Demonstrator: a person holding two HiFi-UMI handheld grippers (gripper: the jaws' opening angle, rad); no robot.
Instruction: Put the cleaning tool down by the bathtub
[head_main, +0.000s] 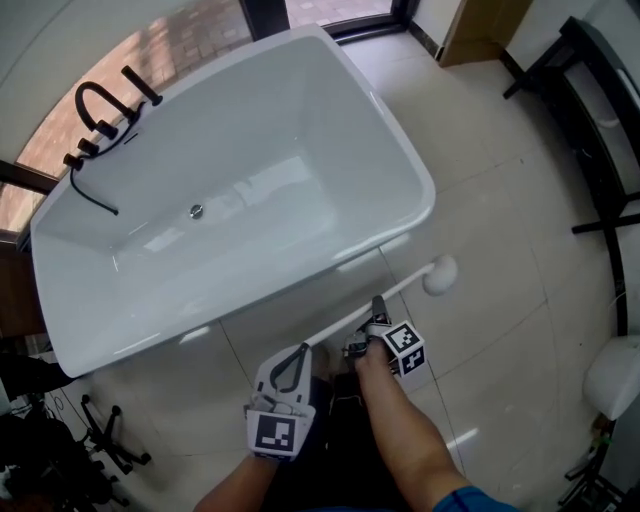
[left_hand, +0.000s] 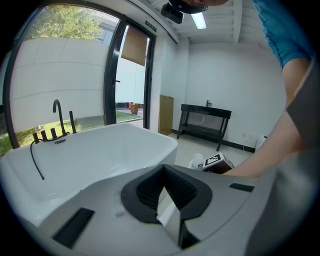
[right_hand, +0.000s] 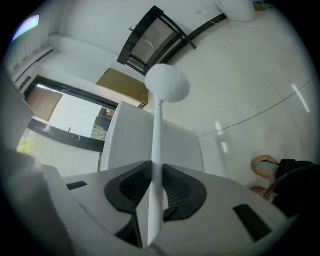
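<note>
The cleaning tool (head_main: 440, 274) is a long white stick with a round white head. It hangs level above the tile floor, just off the near right corner of the white bathtub (head_main: 410, 170). My right gripper (head_main: 377, 304) is shut on the middle of the handle. In the right gripper view the handle runs up between the pads (right_hand: 172, 187) to the cleaning tool's head (right_hand: 167, 82), with the tub (right_hand: 150, 140) behind. My left gripper (head_main: 301, 350) is shut on the handle's near end, which shows as a white strip between its jaws in the left gripper view (left_hand: 167, 212).
Black taps and a hose (head_main: 100, 115) sit on the tub's far left rim. A black metal console table (head_main: 600, 130) stands at the right wall, with a white round fixture (head_main: 615, 375) below it. Black gear (head_main: 60, 450) lies at lower left. The person's legs are below the grippers.
</note>
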